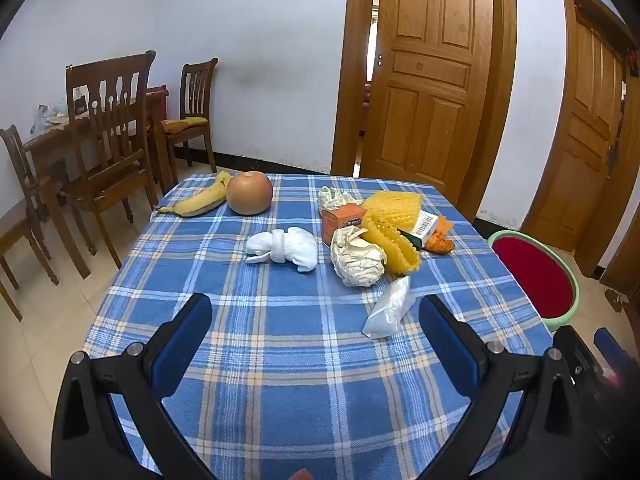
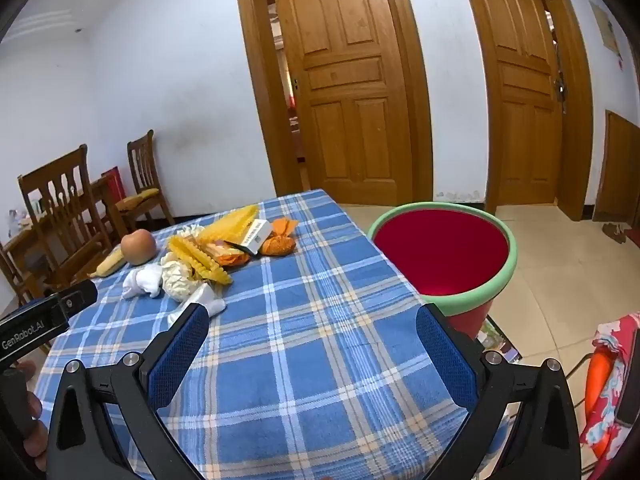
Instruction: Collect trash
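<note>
Fingers: both pairs spread wide with nothing between them; the left gripper and the right gripper hover over the near part of the tabletop.
Nearest trash: a white plastic wrapper lies toward the near right of the tabletop, just ahead of the left gripper's right-hand finger and apart from it.
Wrapper handling: looks light, thin and slippery; it would likely crumple, so a pinch across its bulging middle seems safer than one at a loose end.
Paper ball: the crumpled paper ball sits just beyond the wrapper, touching the yellow foam net; probably light and springy, easy to squeeze anywhere across its width.
Trash pile: behind these, toward the far right corner, lie an orange box, a second foam net, a small white carton, orange peel and another paper wad, all crowded together and overlapping.
Pile handling: foam and peel look soft and light; the boxes are stiffer and best gripped across their narrow faces.
Other items: white socks lie mid-table; a banana and an apple sit together at the far left corner, seemingly not trash.
Bin: the red bin with a green rim stands off the tabletop's right edge, ahead of the right gripper.
</note>
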